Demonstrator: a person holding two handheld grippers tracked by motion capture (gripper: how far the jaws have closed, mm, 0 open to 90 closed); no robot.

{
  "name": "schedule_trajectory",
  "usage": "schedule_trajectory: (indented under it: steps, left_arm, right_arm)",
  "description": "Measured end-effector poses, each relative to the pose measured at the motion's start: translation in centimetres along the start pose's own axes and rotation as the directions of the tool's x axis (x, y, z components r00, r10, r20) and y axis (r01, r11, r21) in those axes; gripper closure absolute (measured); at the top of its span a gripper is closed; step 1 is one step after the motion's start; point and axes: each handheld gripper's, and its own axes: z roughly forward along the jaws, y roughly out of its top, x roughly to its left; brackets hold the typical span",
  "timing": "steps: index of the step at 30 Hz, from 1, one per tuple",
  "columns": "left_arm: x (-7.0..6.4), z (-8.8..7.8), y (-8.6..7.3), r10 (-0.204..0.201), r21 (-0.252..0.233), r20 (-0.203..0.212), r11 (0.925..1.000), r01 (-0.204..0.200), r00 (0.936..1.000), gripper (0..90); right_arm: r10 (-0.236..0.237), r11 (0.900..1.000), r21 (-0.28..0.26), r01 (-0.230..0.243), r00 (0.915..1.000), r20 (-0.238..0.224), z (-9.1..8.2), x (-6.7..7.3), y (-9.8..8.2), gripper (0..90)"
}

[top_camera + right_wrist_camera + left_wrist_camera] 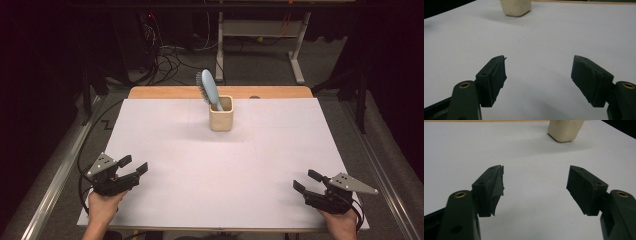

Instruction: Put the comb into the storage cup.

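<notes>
Both grippers (133, 167) (306, 181) spread, empty, well apart from brush (208, 88) leaning in cup (221, 118); off-centre grab likely to tip cup

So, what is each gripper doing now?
Left gripper: open, holding nothing.
Right gripper: open, holding nothing.

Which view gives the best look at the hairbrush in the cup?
The high view: the blue hairbrush stands handle-down in the beige cup, leaning left, its bristled head clear of the rim. The left gripper view catches just the cup's base at the top edge, and the right gripper view the same.
</notes>
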Motion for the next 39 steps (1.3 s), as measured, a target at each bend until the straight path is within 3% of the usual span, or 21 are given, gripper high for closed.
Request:
schedule_trajectory:
  steps: [39]
  left_arm:
    - [0.6,0.7,-2.0,-0.048,0.006,-0.015,0.9988,0.049,0.9987,31.3]
  right_arm:
    - [-0.006,1.000,0.014,0.006,1.0000,-0.004,0.1,0.0,0.0,28.5]
